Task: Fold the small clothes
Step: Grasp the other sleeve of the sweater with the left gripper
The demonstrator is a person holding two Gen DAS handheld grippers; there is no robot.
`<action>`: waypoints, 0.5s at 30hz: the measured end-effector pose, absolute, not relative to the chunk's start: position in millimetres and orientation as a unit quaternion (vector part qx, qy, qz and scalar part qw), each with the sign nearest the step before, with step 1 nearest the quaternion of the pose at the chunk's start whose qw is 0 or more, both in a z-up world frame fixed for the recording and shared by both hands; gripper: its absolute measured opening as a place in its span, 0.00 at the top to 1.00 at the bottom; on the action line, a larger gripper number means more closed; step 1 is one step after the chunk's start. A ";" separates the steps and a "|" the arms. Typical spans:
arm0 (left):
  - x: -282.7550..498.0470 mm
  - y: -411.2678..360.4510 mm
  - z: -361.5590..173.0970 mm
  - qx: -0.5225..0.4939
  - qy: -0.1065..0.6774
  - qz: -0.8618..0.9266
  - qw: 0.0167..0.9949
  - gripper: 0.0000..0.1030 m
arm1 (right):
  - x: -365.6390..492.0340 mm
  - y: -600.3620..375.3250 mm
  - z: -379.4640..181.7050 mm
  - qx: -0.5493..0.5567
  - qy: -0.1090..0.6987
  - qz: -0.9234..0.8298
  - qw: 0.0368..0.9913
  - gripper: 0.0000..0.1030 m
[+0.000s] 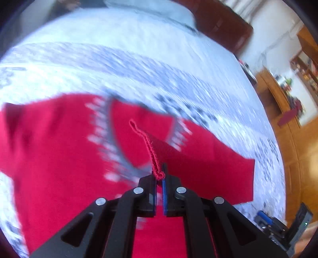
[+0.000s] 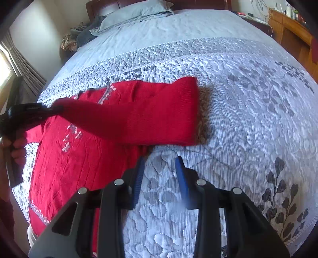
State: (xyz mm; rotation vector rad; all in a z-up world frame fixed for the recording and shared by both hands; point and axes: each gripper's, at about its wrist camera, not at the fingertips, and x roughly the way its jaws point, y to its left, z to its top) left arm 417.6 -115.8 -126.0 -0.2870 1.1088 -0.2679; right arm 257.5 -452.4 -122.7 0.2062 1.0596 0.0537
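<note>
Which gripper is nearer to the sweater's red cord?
Left. The left gripper is shut on the red cord itself, while the right gripper hangs open over the bedspread, beside the sweater.

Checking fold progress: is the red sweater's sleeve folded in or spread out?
Folded in: the sleeve lies across the red sweater, its cuff past the edge.

Your sweater is bright red, with a line of white and grey floral embroidery running down its front; its drawstring cord, mid-frame in the left wrist view, is the same red. The bedspread under it is pale grey-blue, quilted, with darker grey leaf sprays toward the lower right. Your grippers are black with blue pads. The pillow, top centre, is plain light blue-grey.
</note>
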 end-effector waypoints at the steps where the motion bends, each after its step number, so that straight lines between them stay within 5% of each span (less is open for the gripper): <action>1: 419.0 -99.1 -122.9 -0.130 0.515 -0.110 0.840 0.97 | 260.2 -450.7 -122.0 0.099 0.505 0.028 0.857 0.68; 7: 432.5 -18.5 -142.6 -0.120 0.521 -0.037 0.845 0.96 | 295.0 -436.5 -127.7 0.143 0.516 0.051 0.843 0.67; 15: 429.4 -13.3 -193.5 -0.119 0.550 -0.019 0.826 0.96 | 358.2 -415.1 -166.3 0.163 0.568 0.050 0.805 0.67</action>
